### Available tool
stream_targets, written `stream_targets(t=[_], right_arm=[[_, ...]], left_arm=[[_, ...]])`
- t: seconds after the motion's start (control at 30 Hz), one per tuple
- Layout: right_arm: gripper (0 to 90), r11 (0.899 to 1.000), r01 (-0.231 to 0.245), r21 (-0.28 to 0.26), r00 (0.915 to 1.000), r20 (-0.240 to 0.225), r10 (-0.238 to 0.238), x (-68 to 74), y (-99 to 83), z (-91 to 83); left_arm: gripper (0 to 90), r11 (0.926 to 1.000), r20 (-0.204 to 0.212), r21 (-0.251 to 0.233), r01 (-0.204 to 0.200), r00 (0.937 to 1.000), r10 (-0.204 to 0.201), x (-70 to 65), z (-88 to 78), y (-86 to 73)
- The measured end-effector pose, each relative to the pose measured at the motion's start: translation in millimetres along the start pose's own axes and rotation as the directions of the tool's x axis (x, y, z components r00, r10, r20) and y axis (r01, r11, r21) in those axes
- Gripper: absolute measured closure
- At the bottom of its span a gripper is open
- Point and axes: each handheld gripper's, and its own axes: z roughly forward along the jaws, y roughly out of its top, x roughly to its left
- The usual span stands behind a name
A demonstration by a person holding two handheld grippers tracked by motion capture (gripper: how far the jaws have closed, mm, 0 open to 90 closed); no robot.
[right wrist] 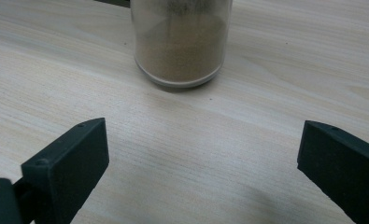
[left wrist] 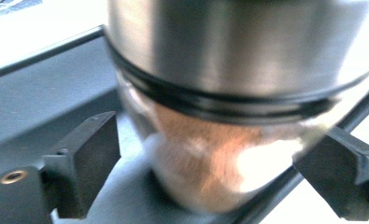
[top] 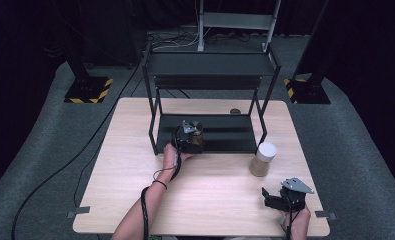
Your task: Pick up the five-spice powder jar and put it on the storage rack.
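Observation:
A glass jar of brown powder with a silver lid point(left wrist: 229, 60) stands on the lower shelf point(top: 225, 135) of a black rack, near the shelf's front left. My left gripper point(top: 191, 139) reaches in at that jar point(top: 199, 133). In the left gripper view the gripper point(left wrist: 215, 158) is open, a jaw on each side of the glass and clear of it. A second jar with a white lid and tan powder point(top: 263, 159) stands on the wooden table right of the rack. My right gripper point(top: 268, 195) rests open near the front right corner, pointed at this jar point(right wrist: 180, 42), nothing between its jaws point(right wrist: 201, 154).
The black two-level rack point(top: 210, 64) takes up the back middle of the table point(top: 135, 180); its legs stand beside the left hand. A small dark disc point(top: 235, 111) lies behind the rack. Cables trail from both grippers off the front edge.

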Motion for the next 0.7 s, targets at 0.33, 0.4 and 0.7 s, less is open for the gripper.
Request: stream_targets(t=[0.33, 0.4, 0.7], right_arm=[[1.1, 1.000, -0.008, -0.009, 1.0000, -0.001, 0.008, -0.8, -1.7, -0.9], [1.1, 1.000, -0.008, -0.008, 1.0000, -0.001, 0.008, -0.6, -1.5, -0.8], [1.0, 1.000, -0.006, -0.007, 1.0000, 0.000, 0.006, -0.3, -1.3, -0.8]], left_arm=[[0.3, 0.9977, 0.029, 0.067, -0.011, 0.9995, 0.009, 5.9, -16.3, 5.3], [0.2, 0.9962, 0.040, 0.082, -0.028, 0.9989, 0.024, 4.3, -20.5, 5.7], [0.0, 0.9902, 0.079, 0.117, -0.076, 0.9946, 0.067, -2.4, -44.0, 0.9]])
